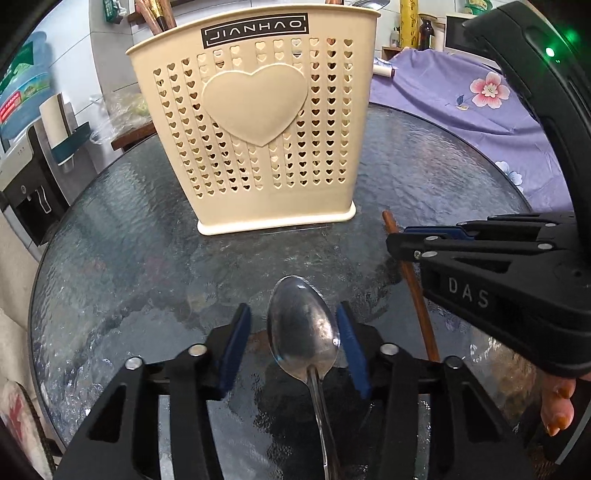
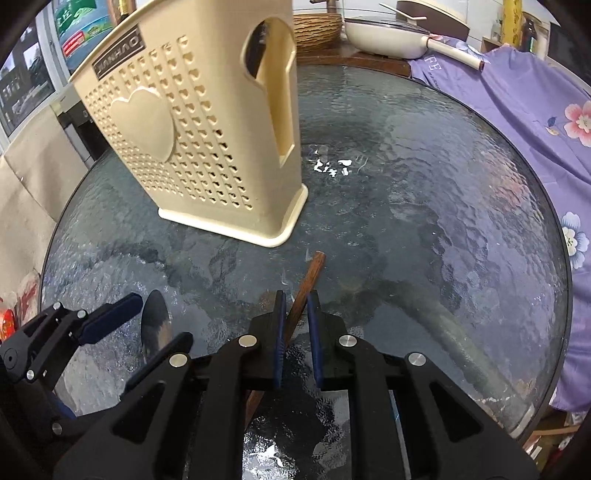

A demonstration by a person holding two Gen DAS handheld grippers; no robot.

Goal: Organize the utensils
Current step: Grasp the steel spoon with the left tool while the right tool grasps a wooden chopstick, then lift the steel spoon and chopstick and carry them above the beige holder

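A beige utensil holder (image 1: 255, 125) with heart-shaped holes stands on the round glass table (image 1: 110, 258); it also shows in the right wrist view (image 2: 192, 140). A metal spoon (image 1: 304, 328) lies on the glass between the open fingers of my left gripper (image 1: 295, 325), not gripped. The spoon (image 2: 155, 321) and left gripper (image 2: 136, 325) show at the lower left of the right wrist view. A brown wooden chopstick (image 2: 306, 288) lies on the table between the nearly closed pads of my right gripper (image 2: 295, 310). The chopstick (image 1: 413, 288) passes under the right gripper (image 1: 402, 240) in the left wrist view.
Chopsticks and spoons stand in the holder's top (image 1: 155, 14). A purple floral cloth (image 2: 535, 110) lies at the table's right. A cream pan (image 2: 391, 40) and woven basket (image 2: 317, 26) sit behind the table. A water dispenser (image 1: 26, 177) stands to the left.
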